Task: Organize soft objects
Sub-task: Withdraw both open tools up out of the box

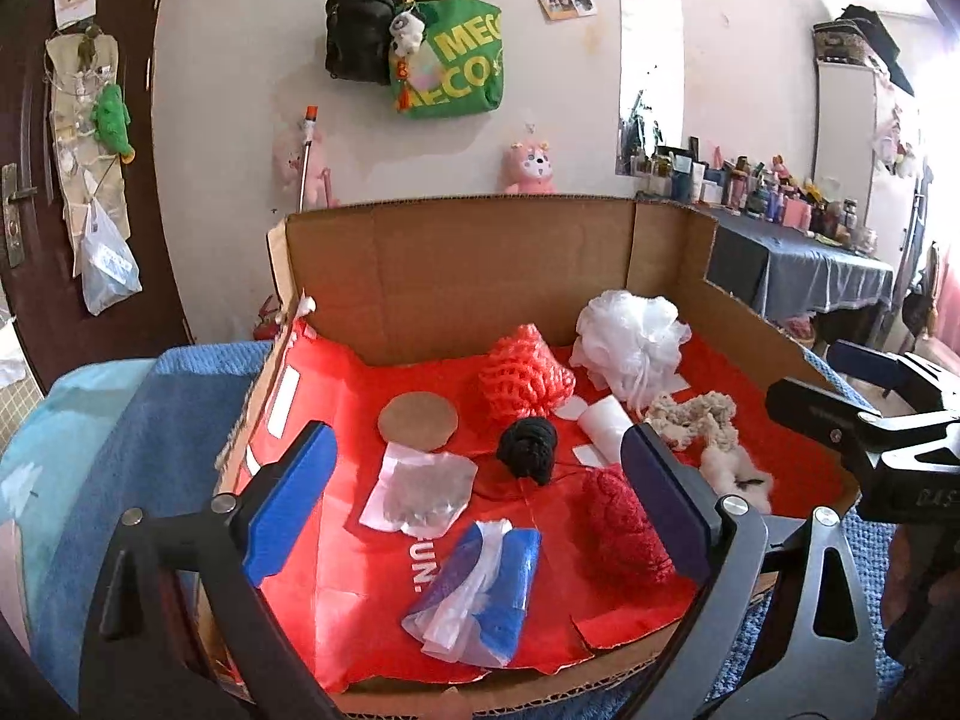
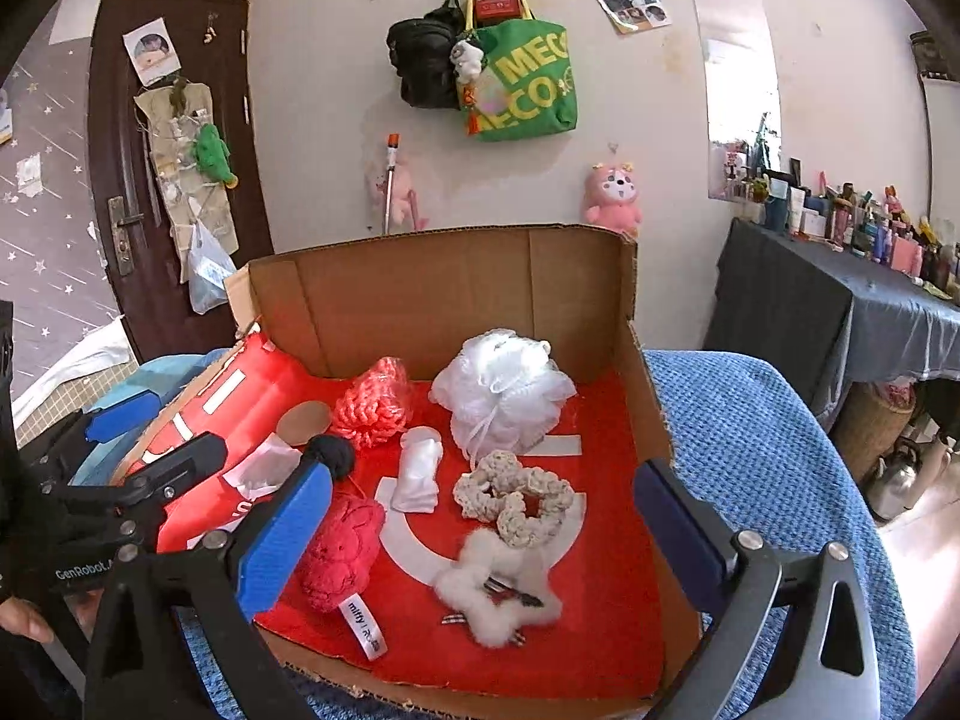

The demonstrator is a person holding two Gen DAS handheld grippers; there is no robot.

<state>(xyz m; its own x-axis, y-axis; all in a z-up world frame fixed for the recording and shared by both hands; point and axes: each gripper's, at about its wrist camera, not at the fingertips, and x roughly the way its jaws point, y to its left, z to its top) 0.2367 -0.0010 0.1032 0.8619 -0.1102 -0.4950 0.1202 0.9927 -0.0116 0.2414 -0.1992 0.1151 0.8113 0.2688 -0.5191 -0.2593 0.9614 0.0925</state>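
Observation:
A cardboard box [image 1: 456, 276] [image 2: 432, 294] lined with red paper holds the soft objects. At its back lie a white mesh puff [image 1: 630, 342] [image 2: 504, 390] and an orange-red net [image 1: 525, 381] [image 2: 375, 402]. Nearer are a black yarn ball [image 1: 529, 450] [image 2: 333, 453], a red knitted piece [image 1: 624, 522] [image 2: 342, 546], a beige scrunchie [image 1: 696, 414] [image 2: 516, 498], a white furry clip [image 2: 498, 588] and a blue-and-white bag [image 1: 480, 582]. My left gripper [image 1: 480, 504] stands open over the box front, nothing between its jaws. My right gripper [image 2: 480, 534] is open above the scrunchie and clip.
The box rests on a blue knitted blanket [image 2: 750, 450] [image 1: 150, 420]. A brown round pad [image 1: 418, 420] and a clear wrapper [image 1: 420, 489] lie on the red lining. A cluttered table [image 2: 870, 300] stands at the right, a dark door [image 2: 174, 180] at the left.

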